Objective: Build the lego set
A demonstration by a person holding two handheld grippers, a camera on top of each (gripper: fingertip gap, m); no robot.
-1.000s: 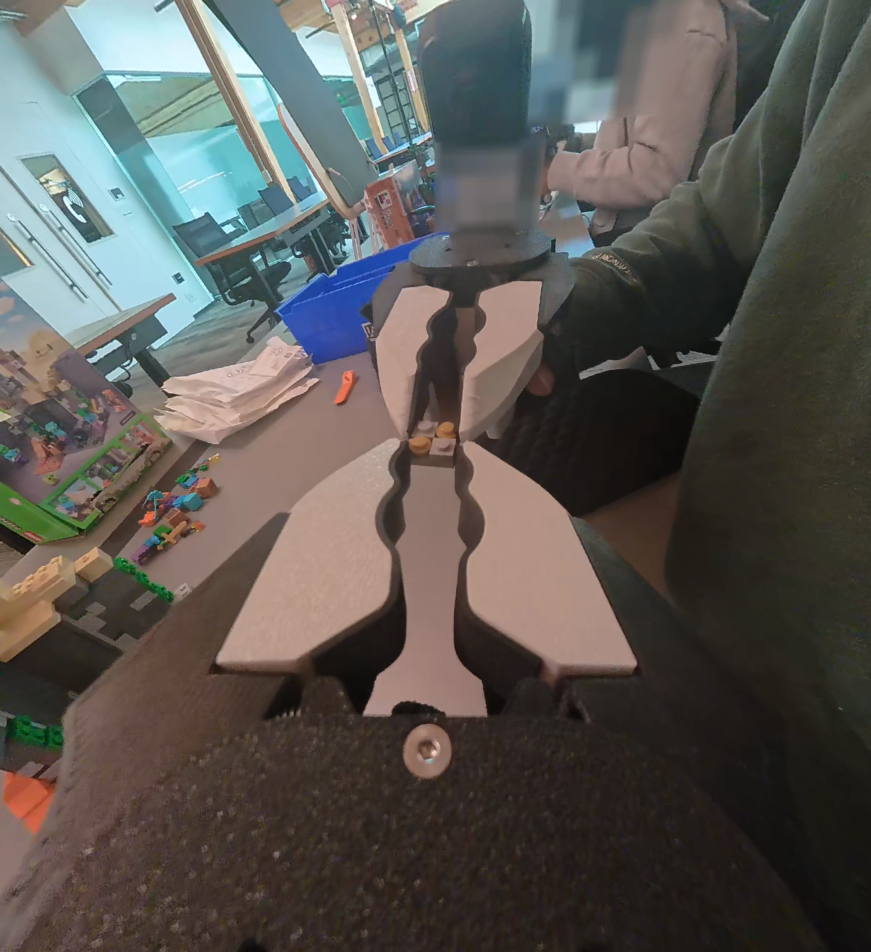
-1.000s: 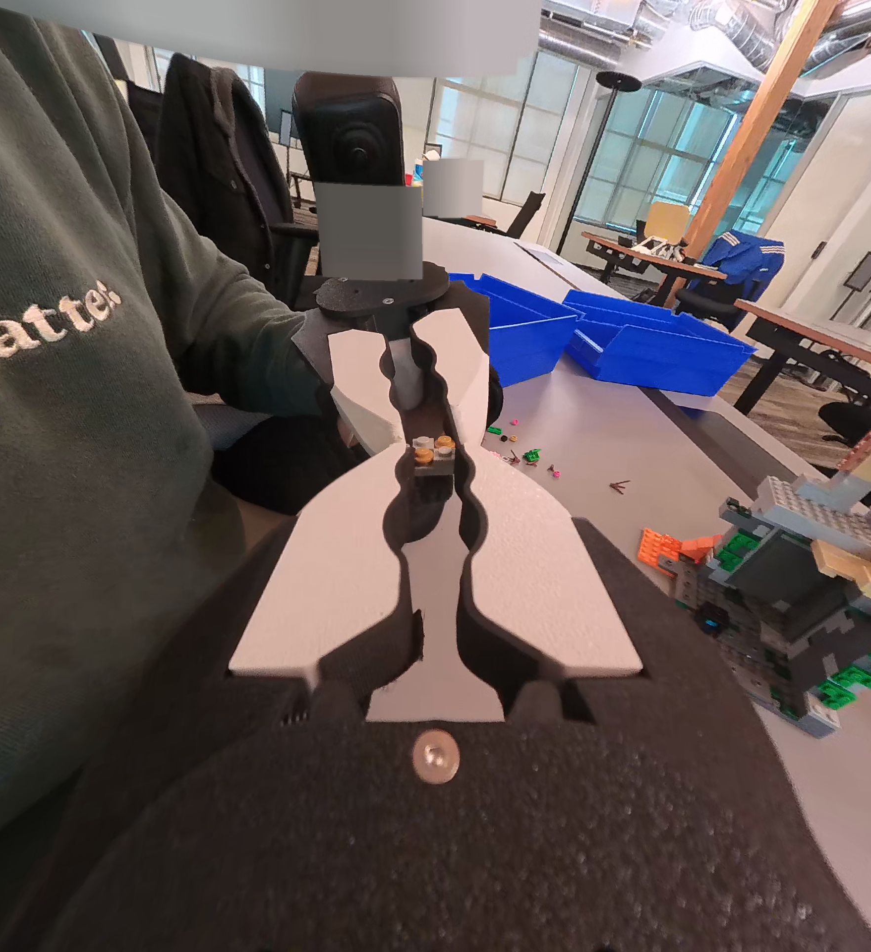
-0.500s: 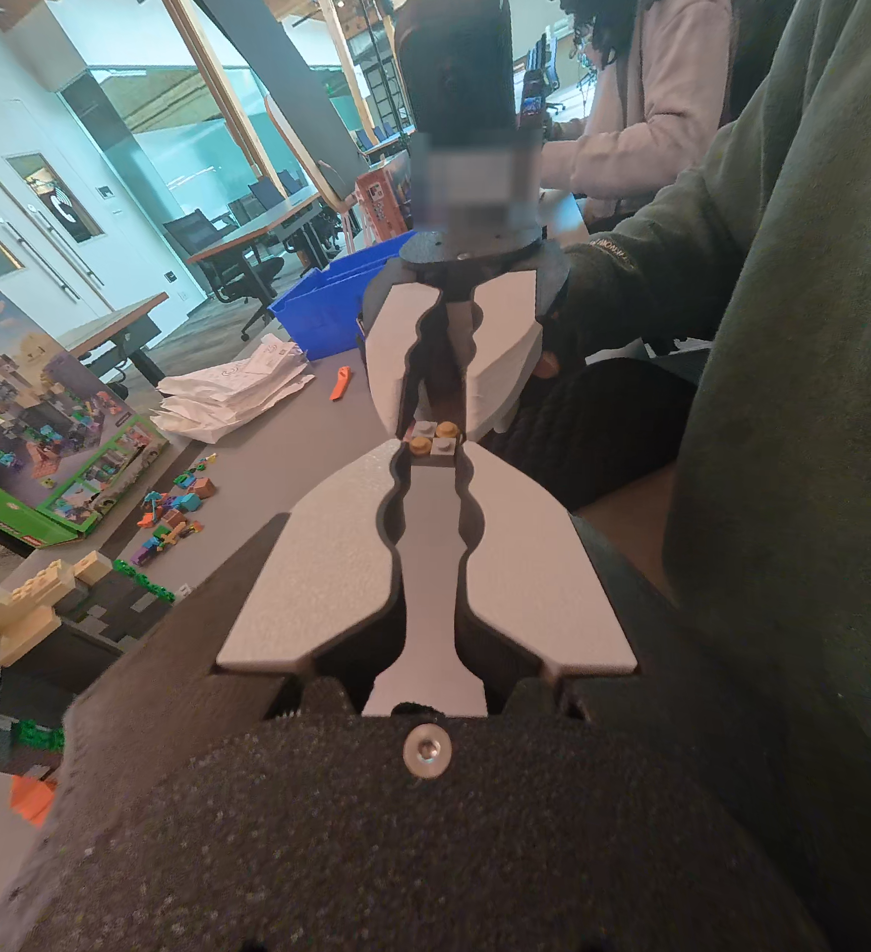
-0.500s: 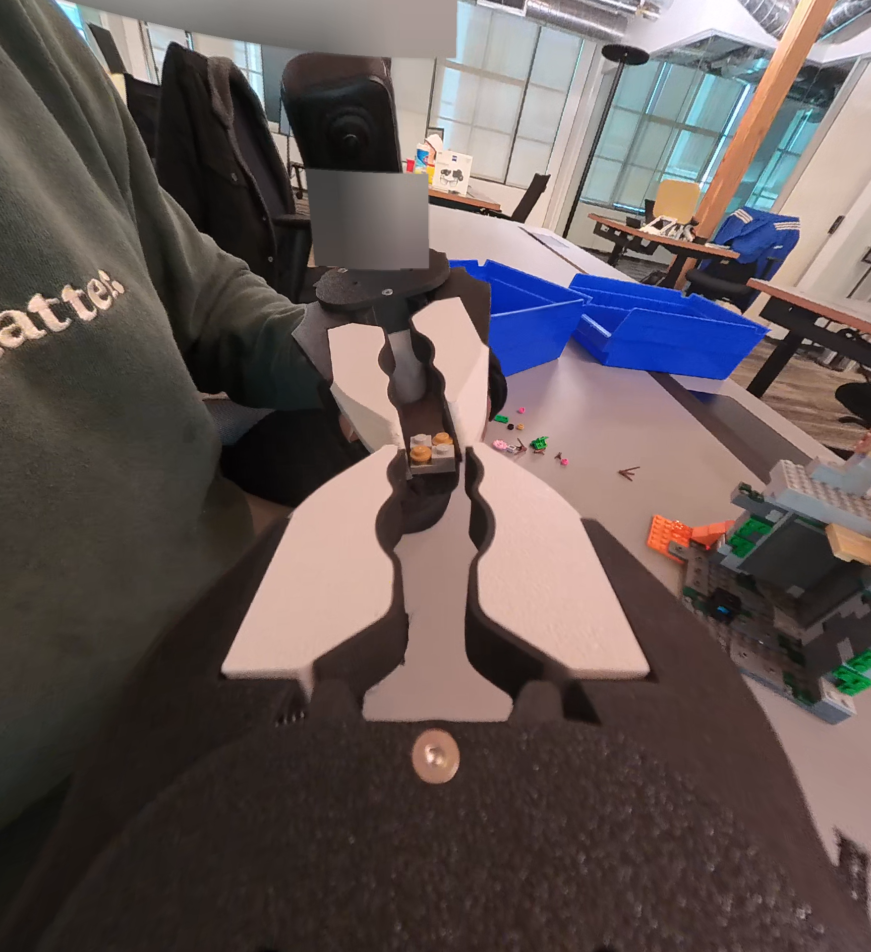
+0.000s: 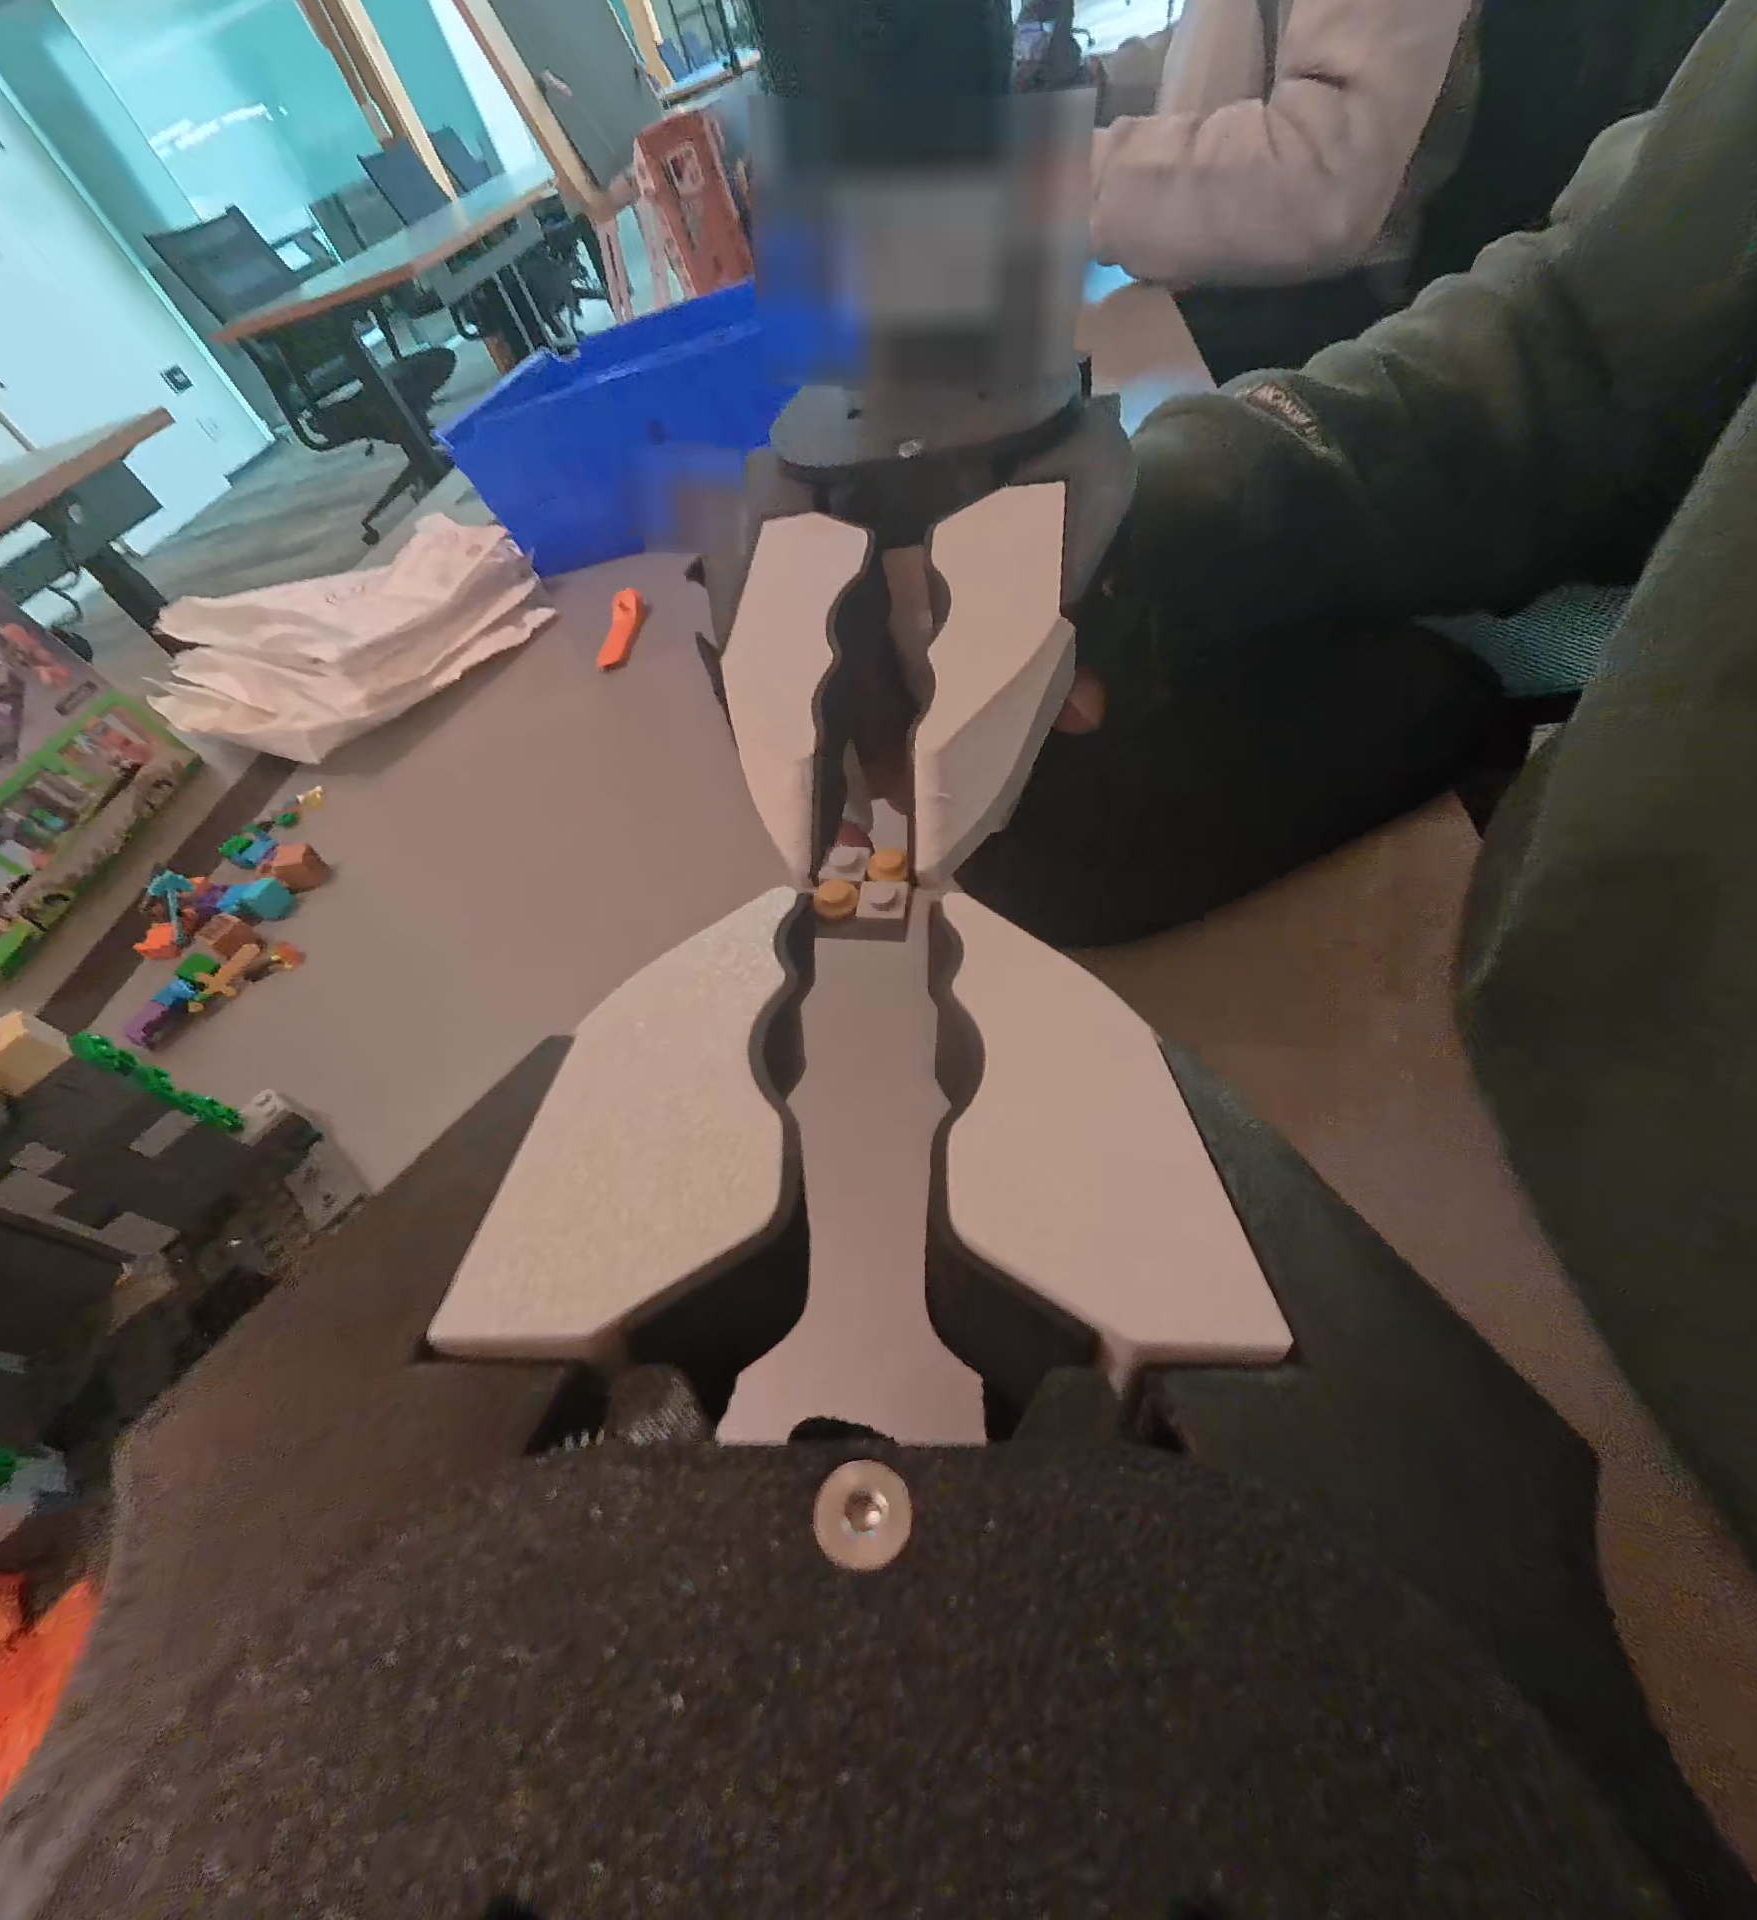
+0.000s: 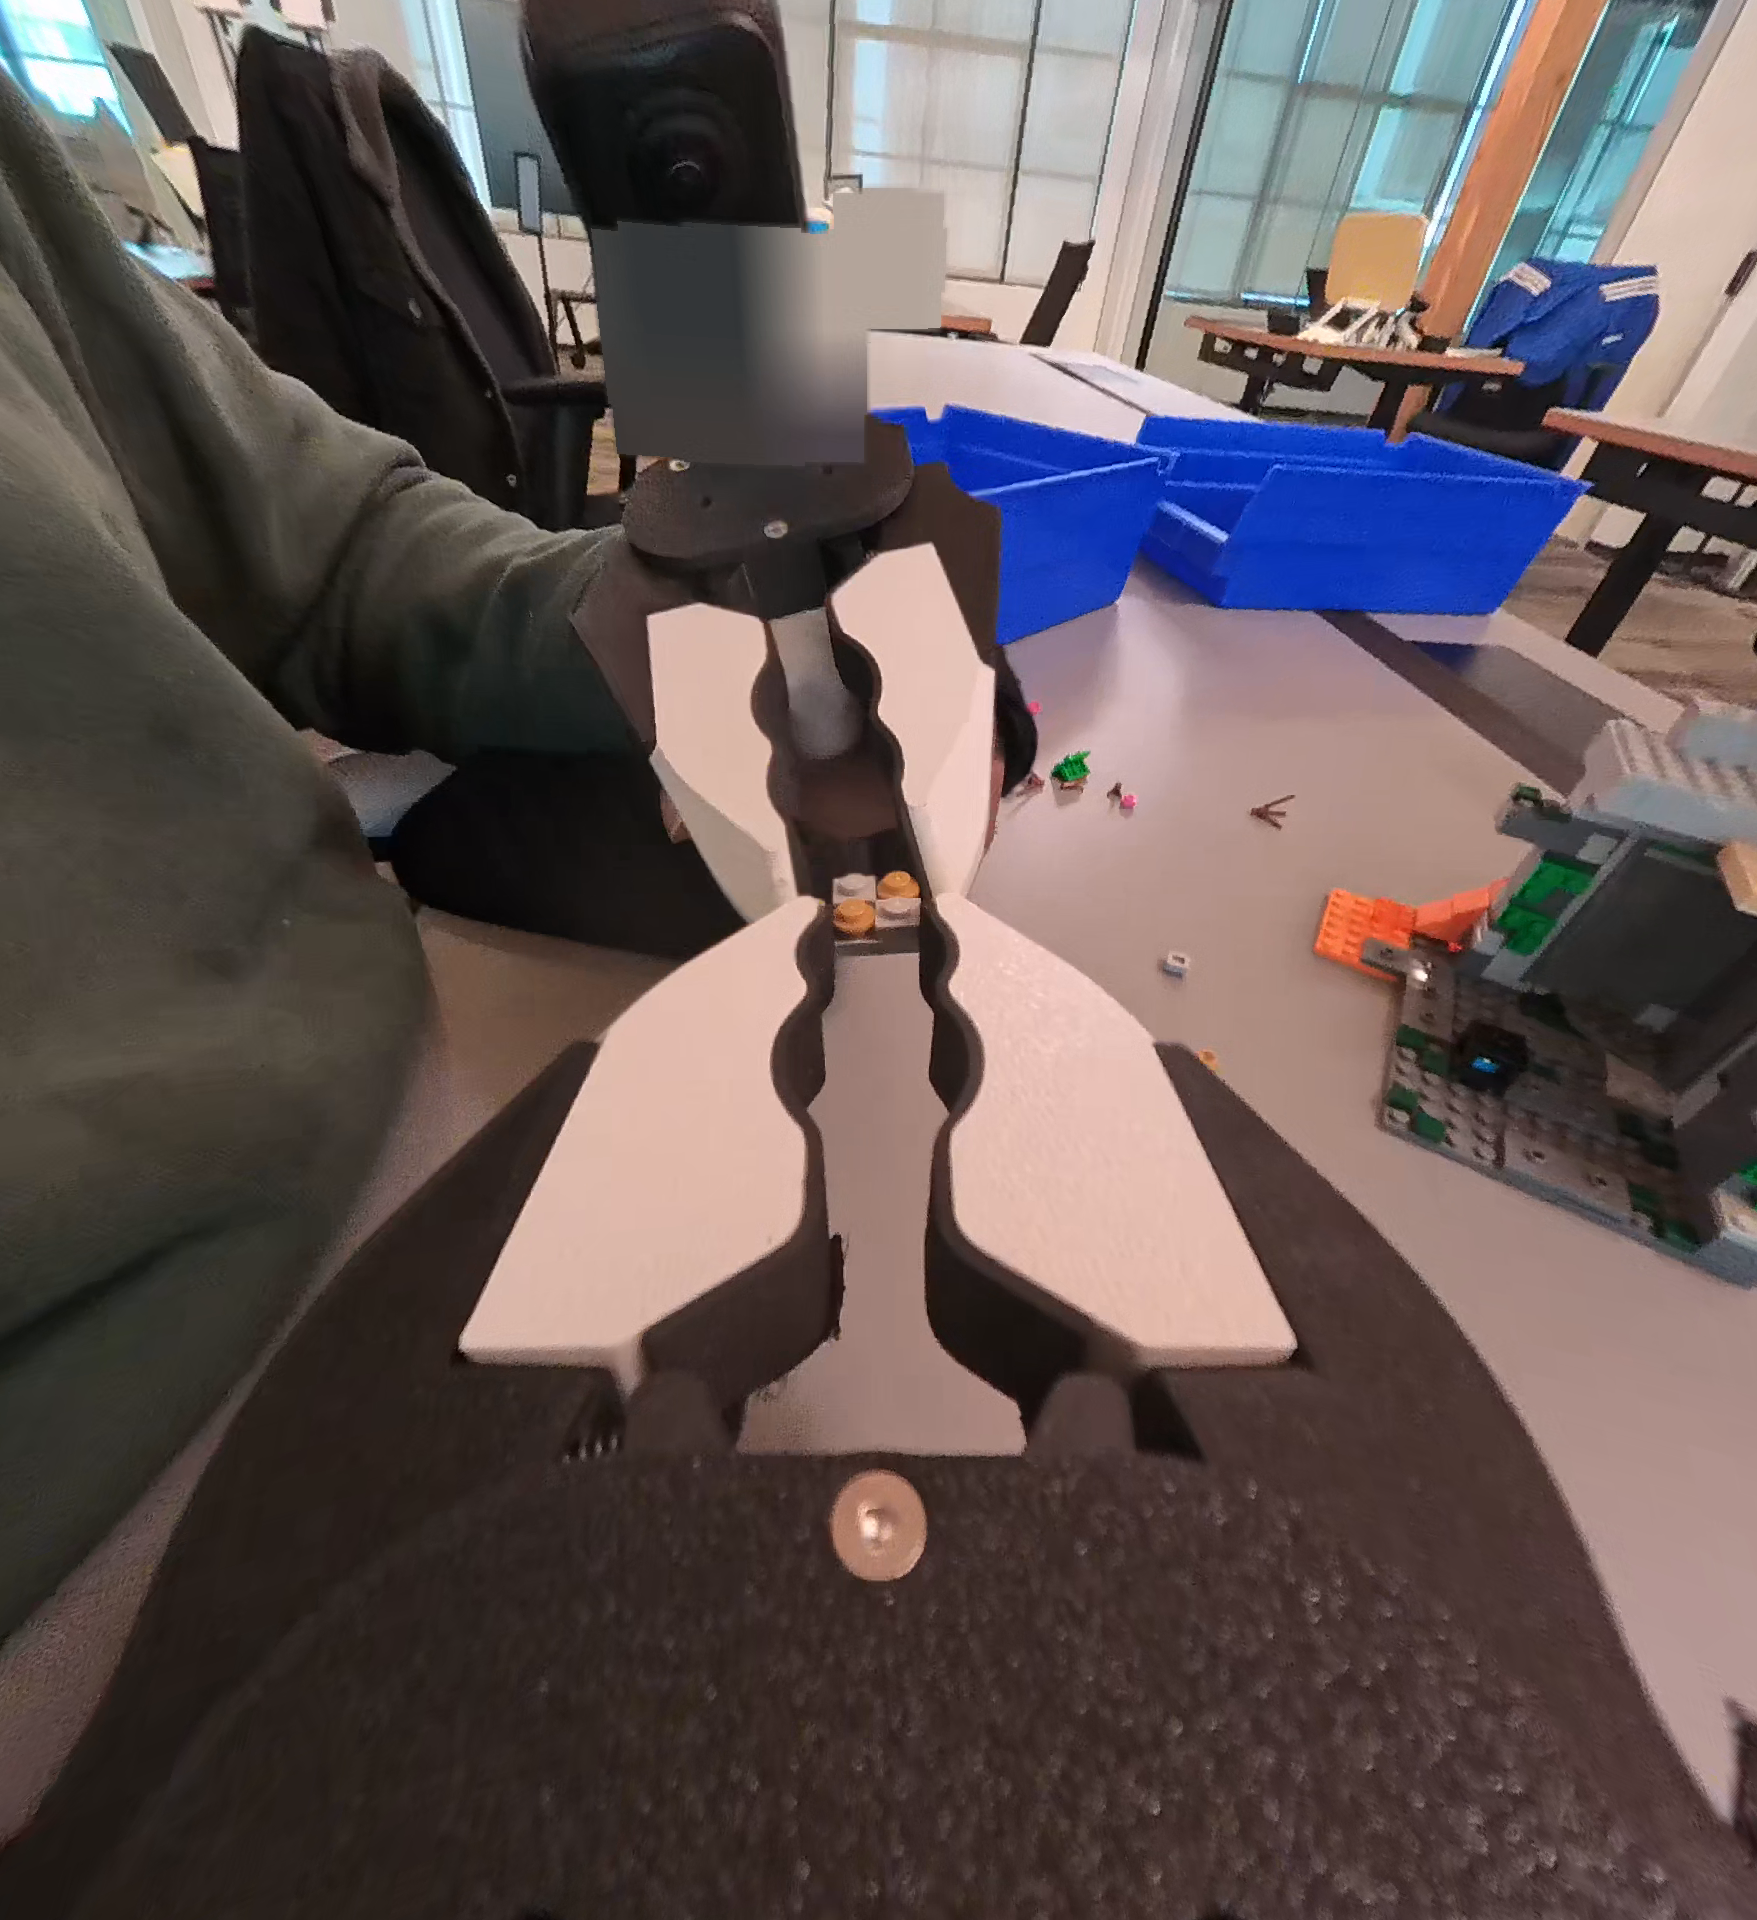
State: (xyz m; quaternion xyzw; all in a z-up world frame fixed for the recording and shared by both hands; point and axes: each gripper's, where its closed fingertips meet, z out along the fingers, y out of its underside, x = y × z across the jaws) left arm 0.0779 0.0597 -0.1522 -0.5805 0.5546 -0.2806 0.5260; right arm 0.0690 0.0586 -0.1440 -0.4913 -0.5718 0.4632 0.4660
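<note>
A small dark-grey Lego plate with two grey and two orange studs on top is held in the air above the table's near edge, between my two grippers, which face each other tip to tip. My left gripper is shut on its near side. My right gripper is shut on the other side of the same piece. The right gripper also shows in the left wrist view, and the left gripper in the right wrist view. The partly built Lego set stands on the table; it also shows in the left wrist view.
Loose small bricks lie on the grey table, with more in the right wrist view. Blue bins, a pile of white paper bags, an orange brick separator and the set's box are there. The holder's green sleeves are close by. The grippers are tip to tip, or close to it. The partly built Lego set is about equally far from each gripper, around 30 centimeters. The left camera catches it too, in the left wrist view.
Both grippers stay closed on the small piece, tip to tip. The pair has shifted only slightly and both views have tilted a little.
</note>
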